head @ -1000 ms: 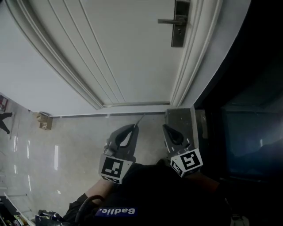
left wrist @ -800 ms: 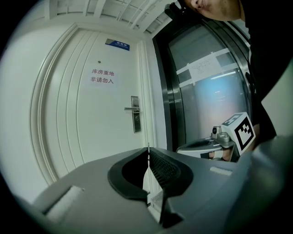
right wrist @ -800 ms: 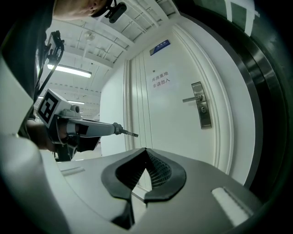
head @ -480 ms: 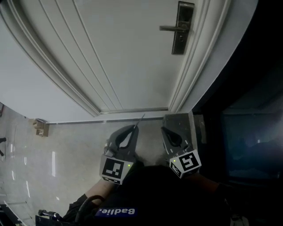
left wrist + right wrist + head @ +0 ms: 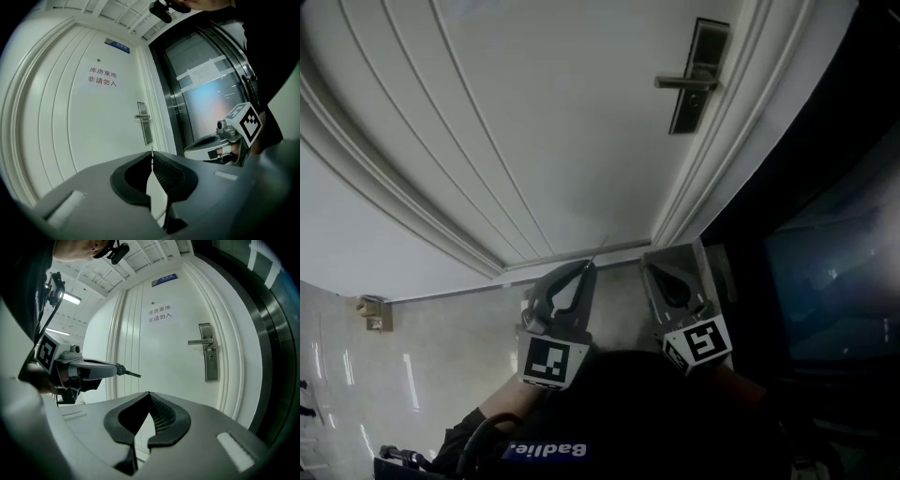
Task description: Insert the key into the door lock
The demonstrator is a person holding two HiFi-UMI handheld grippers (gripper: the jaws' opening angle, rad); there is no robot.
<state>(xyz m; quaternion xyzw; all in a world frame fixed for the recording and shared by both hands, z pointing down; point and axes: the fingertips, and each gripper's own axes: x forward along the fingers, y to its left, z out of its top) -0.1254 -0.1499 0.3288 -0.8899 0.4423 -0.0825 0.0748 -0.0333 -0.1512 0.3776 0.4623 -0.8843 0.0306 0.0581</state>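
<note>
While well below the door lock (image 5: 692, 101), pinches the key (image 5: 597, 251) in the left hand-held gripper (image 5: 588, 266), tip aimed lockward, apparently for insertion. Holds the right hand-held gripper (image 5: 648, 270) closed, empty, equally far below, likely spare.

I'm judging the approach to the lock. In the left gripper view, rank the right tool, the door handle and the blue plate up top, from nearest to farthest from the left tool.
1. right tool: alongside, to the right.
2. door handle: straight ahead, at mid-height.
3. blue plate: ahead and highest up.
</note>
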